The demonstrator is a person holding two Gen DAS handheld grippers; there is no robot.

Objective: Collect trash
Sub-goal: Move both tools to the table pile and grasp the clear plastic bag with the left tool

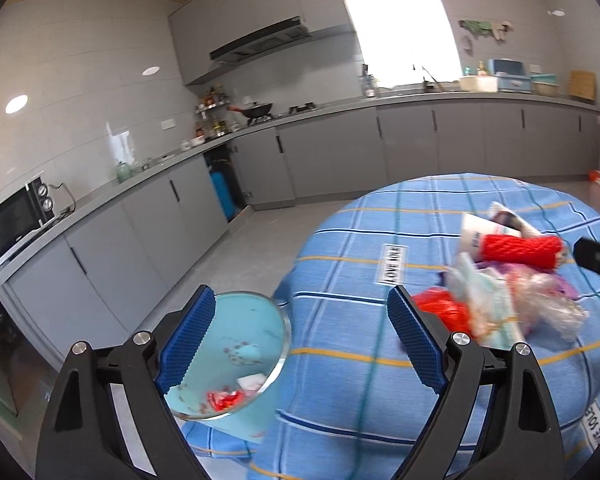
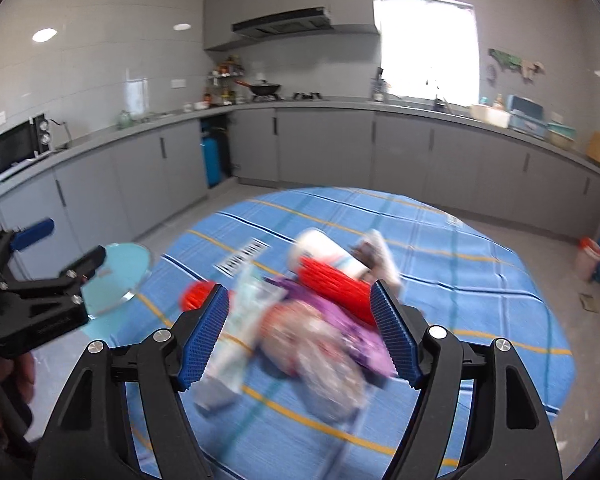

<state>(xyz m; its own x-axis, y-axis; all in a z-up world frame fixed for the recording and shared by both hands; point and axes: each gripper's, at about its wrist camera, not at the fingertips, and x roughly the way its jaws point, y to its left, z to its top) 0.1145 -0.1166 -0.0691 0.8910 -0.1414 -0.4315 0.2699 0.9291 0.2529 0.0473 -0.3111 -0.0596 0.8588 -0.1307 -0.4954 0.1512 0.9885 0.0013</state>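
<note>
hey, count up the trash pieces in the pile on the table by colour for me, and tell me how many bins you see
Blurred, so this counts only what separates:
Red: 2, the ribbed sleeve on the cup and a crumpled wrapper
White: 1, paper cup
Purple: 1, wrapper
Clear plastic: 1, bag
Pale green: 1, packet
Light blue bin: 1
Total: 7

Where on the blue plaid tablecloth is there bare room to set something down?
Free: the cloth between the light-blue bin and the trash pile, around the LOVE label, and the far edge behind the pile. Crowded: the pile itself, around the red-sleeved cup.
</note>
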